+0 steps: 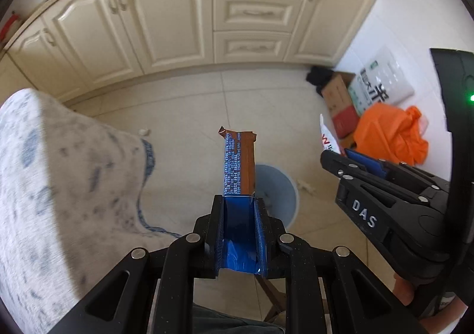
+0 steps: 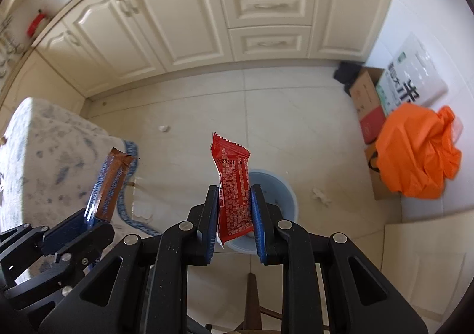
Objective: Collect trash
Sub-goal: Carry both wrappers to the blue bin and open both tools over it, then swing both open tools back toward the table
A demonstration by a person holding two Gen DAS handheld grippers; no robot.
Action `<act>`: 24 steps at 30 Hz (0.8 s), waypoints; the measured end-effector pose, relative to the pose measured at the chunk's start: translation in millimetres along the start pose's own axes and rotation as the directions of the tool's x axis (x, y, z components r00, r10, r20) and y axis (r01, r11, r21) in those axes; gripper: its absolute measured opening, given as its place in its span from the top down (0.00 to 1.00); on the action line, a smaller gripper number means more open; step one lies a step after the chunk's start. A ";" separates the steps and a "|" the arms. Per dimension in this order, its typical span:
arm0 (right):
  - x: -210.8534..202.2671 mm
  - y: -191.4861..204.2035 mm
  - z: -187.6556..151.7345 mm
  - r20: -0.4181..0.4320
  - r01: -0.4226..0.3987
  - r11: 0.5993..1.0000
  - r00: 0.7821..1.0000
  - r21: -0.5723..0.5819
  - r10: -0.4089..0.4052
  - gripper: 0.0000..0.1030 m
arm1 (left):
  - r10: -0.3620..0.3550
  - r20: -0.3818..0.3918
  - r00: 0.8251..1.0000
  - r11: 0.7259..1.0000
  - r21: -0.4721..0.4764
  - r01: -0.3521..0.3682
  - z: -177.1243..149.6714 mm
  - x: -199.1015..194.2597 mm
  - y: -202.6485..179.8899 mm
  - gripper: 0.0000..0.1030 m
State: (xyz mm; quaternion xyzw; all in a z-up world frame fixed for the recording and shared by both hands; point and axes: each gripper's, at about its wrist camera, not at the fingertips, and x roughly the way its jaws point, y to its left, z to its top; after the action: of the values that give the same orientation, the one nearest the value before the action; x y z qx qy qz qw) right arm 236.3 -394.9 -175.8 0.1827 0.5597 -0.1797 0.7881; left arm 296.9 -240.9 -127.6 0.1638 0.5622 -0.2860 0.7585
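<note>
Your left gripper (image 1: pixel 238 203) has its fingers clamped on a brown wrapper (image 1: pixel 239 162) that stands up at frame centre. Your right gripper (image 2: pixel 234 200) has its fingers nearly closed on a red wrapper (image 2: pixel 232 186), also at frame centre. Behind each wrapper, a pale blue bin (image 2: pixel 277 192) sits on the floor. A cloth-covered tabletop (image 1: pixel 44 171) fills the left.

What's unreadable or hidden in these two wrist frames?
- Blue bin: its inside is blocked by the red wrapper in the right tongs; in the left view, by the brown wrapper in the left tongs.
- Wrapper print: too small.
- Tablecloth: blurred.
</note>
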 end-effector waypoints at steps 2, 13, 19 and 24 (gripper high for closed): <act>1.7 -9.8 -0.6 -0.007 0.018 1.000 1.000 0.020 -0.018 0.80 | -0.006 -0.019 1.000 1.000 0.019 0.007 12.0 13.0 -3.8 0.86; 10.6 -37.3 -6.3 -0.057 0.065 0.995 0.997 0.076 -0.061 0.79 | 0.040 -0.066 0.997 0.997 0.061 -0.036 36.3 55.8 -29.0 0.26; 21.5 -37.6 -14.2 -0.098 0.064 0.995 0.994 0.075 -0.057 0.79 | 0.044 -0.106 0.993 0.999 0.014 -0.043 36.6 65.8 -15.6 0.25; 27.8 -31.2 -14.2 -0.120 0.047 0.997 0.992 0.067 -0.039 0.71 | 0.057 -0.123 0.991 0.998 -0.012 -0.059 35.3 65.3 -7.8 0.25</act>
State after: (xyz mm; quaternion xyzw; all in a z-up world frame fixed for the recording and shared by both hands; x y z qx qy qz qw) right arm 218.1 -417.2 -209.1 0.2082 0.6027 -0.2049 0.7425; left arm 332.3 -283.4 -177.7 0.1914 0.6049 -0.2489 0.7318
